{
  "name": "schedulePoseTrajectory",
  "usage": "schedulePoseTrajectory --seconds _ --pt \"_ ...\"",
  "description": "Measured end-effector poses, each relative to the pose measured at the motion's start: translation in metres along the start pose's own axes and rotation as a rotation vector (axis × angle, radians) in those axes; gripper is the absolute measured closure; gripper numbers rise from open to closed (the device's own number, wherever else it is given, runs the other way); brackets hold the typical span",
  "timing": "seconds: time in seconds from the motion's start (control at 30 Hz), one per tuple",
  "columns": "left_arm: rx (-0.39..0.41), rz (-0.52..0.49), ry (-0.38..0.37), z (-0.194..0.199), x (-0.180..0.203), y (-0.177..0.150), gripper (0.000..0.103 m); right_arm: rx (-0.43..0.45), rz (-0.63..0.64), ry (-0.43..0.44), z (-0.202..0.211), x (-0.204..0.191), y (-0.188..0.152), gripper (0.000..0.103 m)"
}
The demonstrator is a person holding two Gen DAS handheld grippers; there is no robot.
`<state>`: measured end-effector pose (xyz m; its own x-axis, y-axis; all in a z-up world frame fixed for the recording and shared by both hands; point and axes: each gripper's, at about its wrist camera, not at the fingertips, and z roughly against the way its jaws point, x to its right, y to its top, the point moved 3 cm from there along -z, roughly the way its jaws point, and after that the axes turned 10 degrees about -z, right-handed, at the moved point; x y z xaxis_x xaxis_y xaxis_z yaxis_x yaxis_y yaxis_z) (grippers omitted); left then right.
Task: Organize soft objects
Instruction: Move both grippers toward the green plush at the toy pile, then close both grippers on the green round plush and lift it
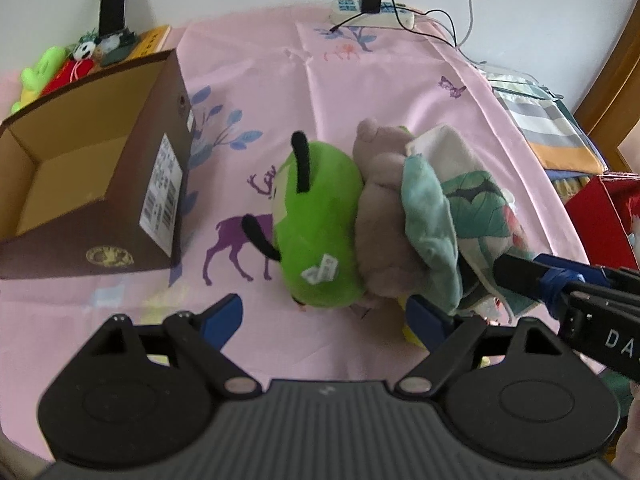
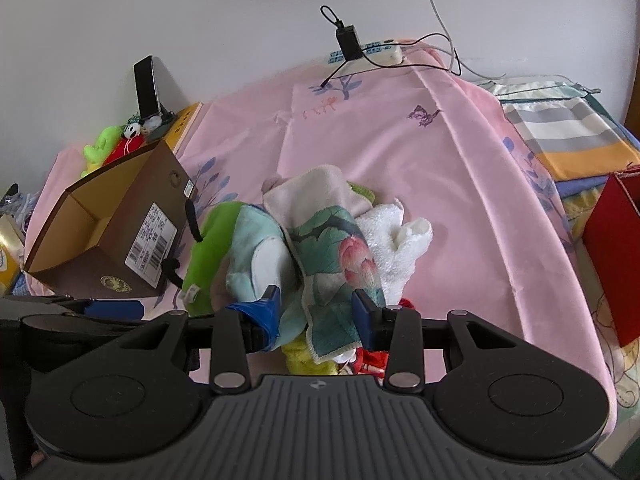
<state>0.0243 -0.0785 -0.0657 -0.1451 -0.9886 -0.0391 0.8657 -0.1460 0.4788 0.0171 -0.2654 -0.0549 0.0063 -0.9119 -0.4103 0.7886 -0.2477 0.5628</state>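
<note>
A green plush toy (image 1: 320, 220) with black antennae lies on the pink bedsheet (image 1: 360, 80) beside a grey plush (image 1: 380, 208) and a lotus-print cloth (image 1: 460, 208). My left gripper (image 1: 328, 316) is open, just in front of the green plush, holding nothing. In the right wrist view my right gripper (image 2: 316, 304) has its jaws around the lotus-print cloth (image 2: 328, 248), which hangs between the pads; a white towel (image 2: 396, 240) lies to its right and the green plush (image 2: 212, 248) to its left. The right gripper also shows in the left wrist view (image 1: 520, 272).
An open brown cardboard box (image 1: 100, 184) stands at the left, also in the right wrist view (image 2: 112, 232). Small toys (image 1: 60, 68) and a phone stand are behind it. A power strip (image 1: 372, 12) with cables lies at the far edge. A red box (image 2: 612, 252) is at the right.
</note>
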Motion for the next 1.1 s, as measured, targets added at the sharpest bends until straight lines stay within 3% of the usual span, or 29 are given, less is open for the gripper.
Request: schedulePoseTrajectory --seconds 0.47,0.7,0.83,0.97,1.1 --pt "0.028 0.012 -0.024 0.006 -0.004 -0.007 0.015 0.015 -0.026 0.05 0.004 0.004 0.002 0.082" --pt "0.045 0.042 -0.032 0.005 -0.018 -0.003 0.015 0.062 -0.046 0.133 0.014 0.002 0.016 0.083" --pt "0.059 0.052 -0.036 0.008 -0.024 -0.001 0.015 0.108 0.008 0.131 0.015 -0.008 0.023 0.083" --pt "0.124 0.023 -0.097 0.02 -0.017 0.004 0.015 0.152 0.051 0.06 0.01 -0.004 0.029 0.083" --pt "0.234 -0.077 -0.18 0.036 0.007 0.013 0.02 0.138 -0.006 0.036 0.004 0.017 0.037 0.083"
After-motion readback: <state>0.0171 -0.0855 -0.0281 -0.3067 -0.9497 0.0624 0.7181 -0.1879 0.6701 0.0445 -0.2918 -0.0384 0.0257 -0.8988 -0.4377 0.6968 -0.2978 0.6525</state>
